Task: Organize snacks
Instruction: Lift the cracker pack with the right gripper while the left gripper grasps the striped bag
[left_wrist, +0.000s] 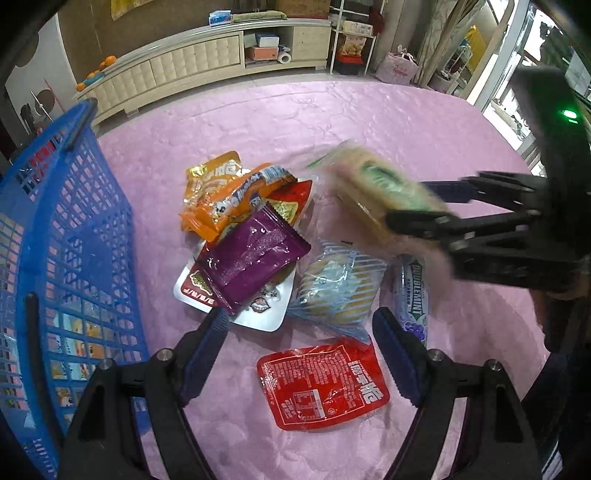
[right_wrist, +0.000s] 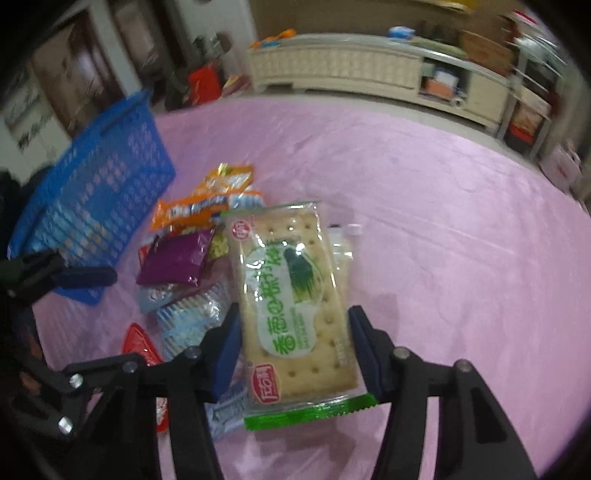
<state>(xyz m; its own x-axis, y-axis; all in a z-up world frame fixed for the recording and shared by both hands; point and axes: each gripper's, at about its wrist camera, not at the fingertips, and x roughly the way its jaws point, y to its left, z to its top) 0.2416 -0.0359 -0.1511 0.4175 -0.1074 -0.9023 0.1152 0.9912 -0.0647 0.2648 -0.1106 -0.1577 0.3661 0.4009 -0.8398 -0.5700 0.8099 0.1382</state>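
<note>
My right gripper (right_wrist: 293, 325) is shut on a green-and-clear cracker pack (right_wrist: 295, 295) and holds it above the pink tablecloth; it shows blurred in the left wrist view (left_wrist: 384, 192). My left gripper (left_wrist: 299, 328) is open and empty, low over the snack pile. The pile holds a purple packet (left_wrist: 255, 254), an orange packet (left_wrist: 229, 203), a blue-striped cake pack (left_wrist: 336, 288), a red packet (left_wrist: 321, 387) and a Doublemint gum pack (left_wrist: 412, 295). A blue basket (left_wrist: 55, 229) stands at the left, and shows in the right wrist view (right_wrist: 96, 199).
The pink tablecloth (left_wrist: 369, 122) covers the table. A white-and-red packet (left_wrist: 236, 299) lies under the purple one. A cream TV cabinet (left_wrist: 207, 59) runs along the far wall. Some packs lie inside the basket.
</note>
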